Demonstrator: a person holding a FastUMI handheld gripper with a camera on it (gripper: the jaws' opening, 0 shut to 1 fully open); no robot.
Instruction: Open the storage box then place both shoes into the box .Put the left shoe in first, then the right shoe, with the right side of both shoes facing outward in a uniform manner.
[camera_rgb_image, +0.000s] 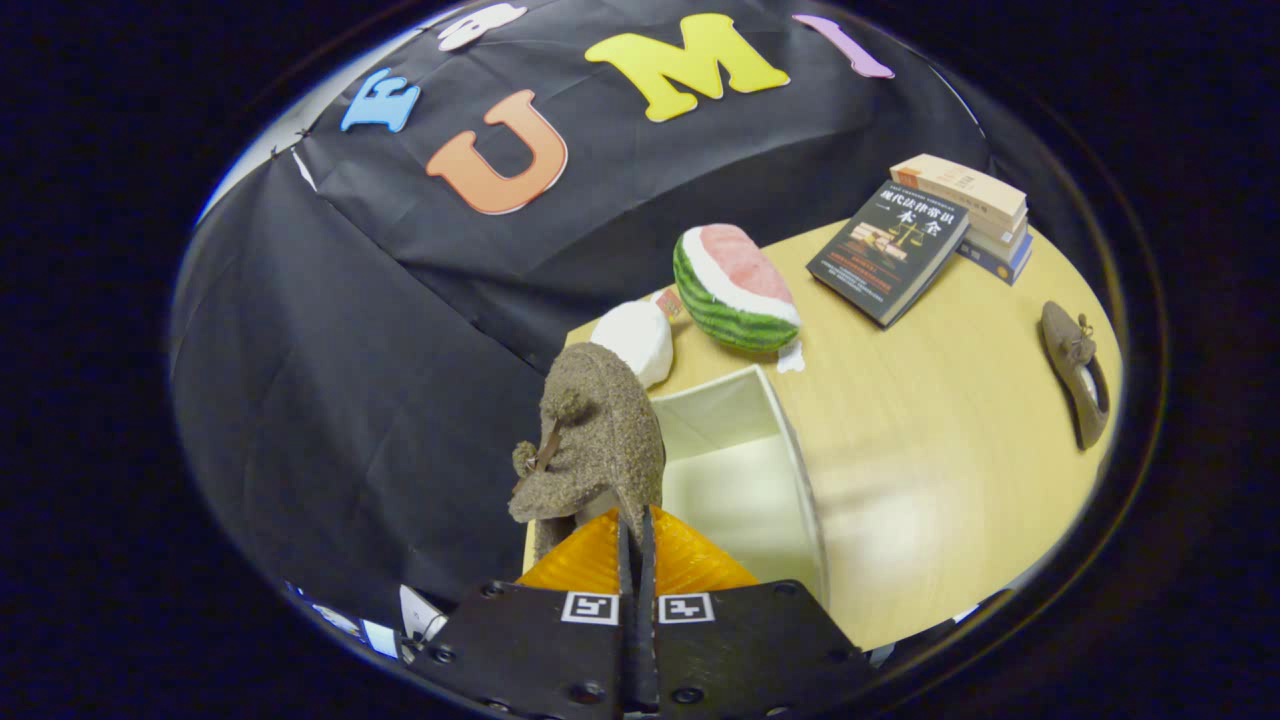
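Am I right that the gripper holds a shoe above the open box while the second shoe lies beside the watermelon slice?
Not quite. In the gripper view the gripper does hold a shoe above the open box, but the second shoe lies far from the watermelon slice, across the table beyond the books.

The held shoe (590, 440) stands over the open box (790, 450); bare table (930, 440) lies beside.

Pretty basic setup here: a light wood table (930, 420) stretches out ahead of the claw, black cloth wall (350, 350) hanging right behind it, soft glare on the tabletop.
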